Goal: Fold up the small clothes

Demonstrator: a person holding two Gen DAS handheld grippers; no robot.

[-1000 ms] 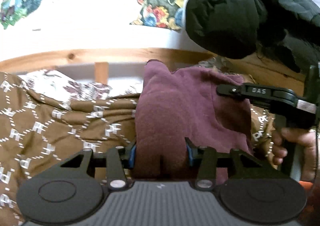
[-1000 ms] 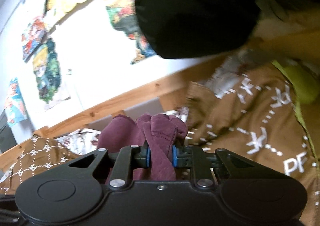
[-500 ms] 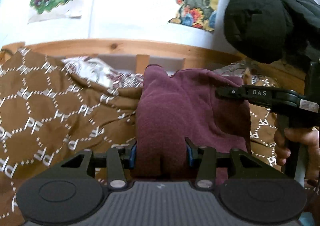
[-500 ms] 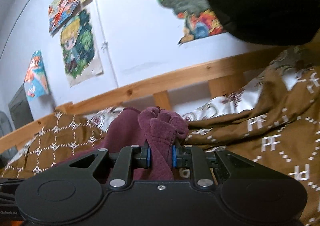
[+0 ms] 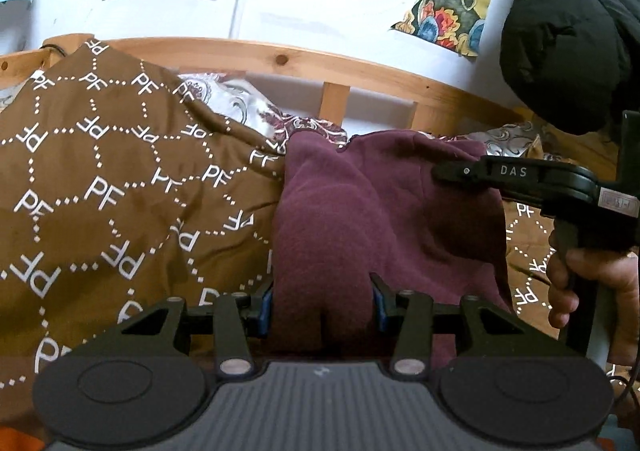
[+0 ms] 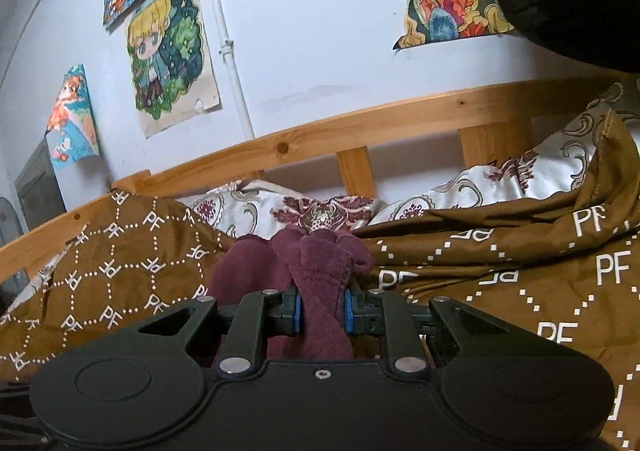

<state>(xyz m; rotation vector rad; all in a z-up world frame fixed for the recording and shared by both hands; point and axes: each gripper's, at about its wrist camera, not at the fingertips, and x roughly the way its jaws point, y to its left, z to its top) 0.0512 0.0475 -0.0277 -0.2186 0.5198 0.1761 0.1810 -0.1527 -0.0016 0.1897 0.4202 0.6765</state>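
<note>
L gripper (image 5: 322, 301): jaws part-closed on a thick bunch of the maroon garment (image 5: 360, 211), cloth filling the gap w/ both pads pressing in. Garment hangs up and ahead of it, over the brown blanket (image 5: 104, 191), bed rail (image 5: 280, 59) beyond. R gripper (image 6: 322, 309), off to L gripper's right: jaws nearly shut, pinching a narrower twisted wad of the same cloth. To do this fold well, I'd keep both grips firm & level, hold the edge taut btwn them, lay it down flat w/o dragging the blanket, then let go.
</note>
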